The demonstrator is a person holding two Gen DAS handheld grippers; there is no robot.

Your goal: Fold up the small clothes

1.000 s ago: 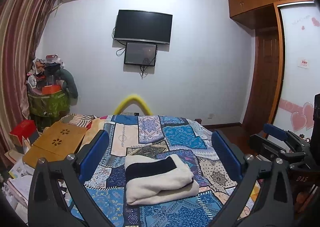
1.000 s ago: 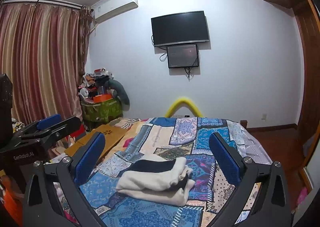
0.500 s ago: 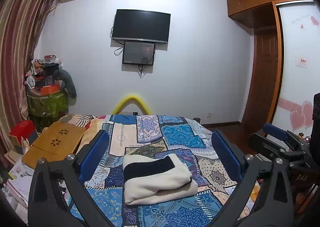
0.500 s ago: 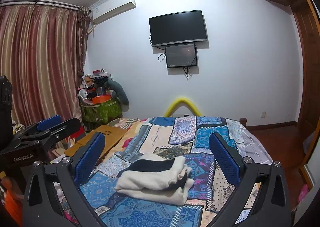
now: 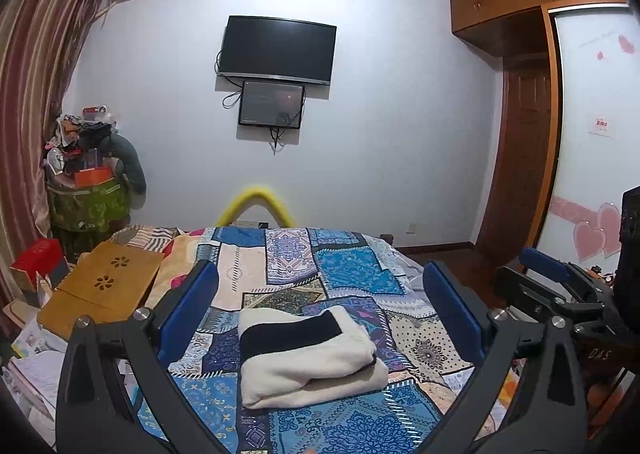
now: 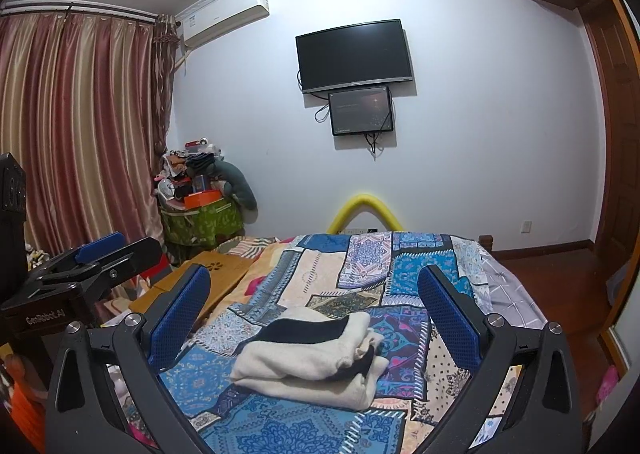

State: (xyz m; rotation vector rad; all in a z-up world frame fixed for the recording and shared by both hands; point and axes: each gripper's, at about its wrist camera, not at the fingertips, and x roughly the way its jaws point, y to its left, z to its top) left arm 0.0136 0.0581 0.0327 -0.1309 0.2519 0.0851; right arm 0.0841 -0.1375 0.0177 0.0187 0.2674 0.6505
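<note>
left wrist view: folded cream garment (image 5: 308,358) on patchwork bedspread (image 5: 352,274), wall tv (image 5: 277,49) beyond, both grippers (image 5: 320,306) wide open, empty

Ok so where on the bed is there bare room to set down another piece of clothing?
The far half of the quilt, beyond the folded cream and black garment, is bare, as is the strip right of it. The left side is crowded: a wooden lap desk and papers.

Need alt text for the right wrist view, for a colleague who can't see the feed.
A folded cream and black garment lies on a patchwork bedspread, framed by the open, empty jaws of the right gripper. The left gripper shows at the left edge. Behind, a wall-mounted TV and striped curtains.
</note>
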